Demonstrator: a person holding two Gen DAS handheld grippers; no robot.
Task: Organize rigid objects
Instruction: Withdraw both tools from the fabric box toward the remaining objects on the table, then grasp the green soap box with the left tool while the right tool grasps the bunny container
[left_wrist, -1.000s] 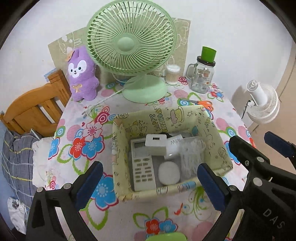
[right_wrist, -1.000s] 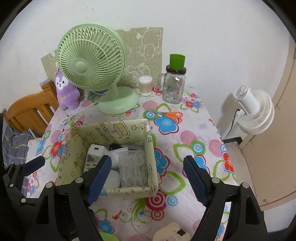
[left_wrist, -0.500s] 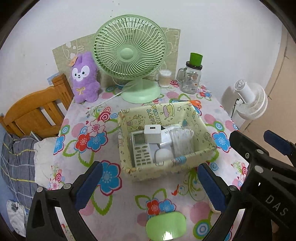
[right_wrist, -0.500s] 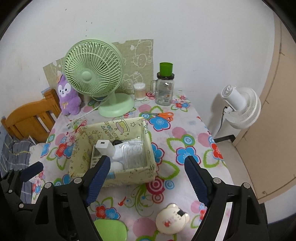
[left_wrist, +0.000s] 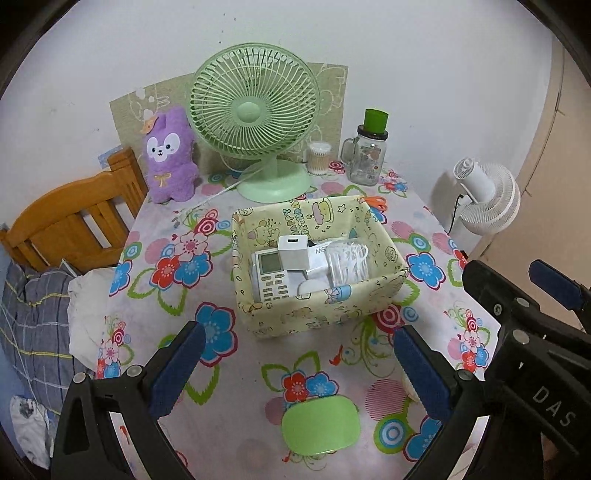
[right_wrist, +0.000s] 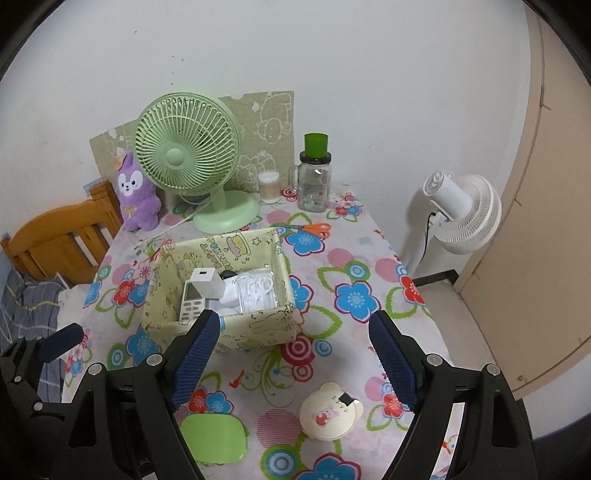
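Left claw: I saw it gaping wide, empty.
Right claw: likewise spread, holding nothing.
Yellow cartoon-print fabric box: on floral-clothed counter, white remote control inside.

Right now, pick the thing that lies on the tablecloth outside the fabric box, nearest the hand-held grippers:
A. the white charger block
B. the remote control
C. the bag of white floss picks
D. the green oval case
D: the green oval case lies on the tablecloth in front of the fabric box, while the other three sit inside the box.
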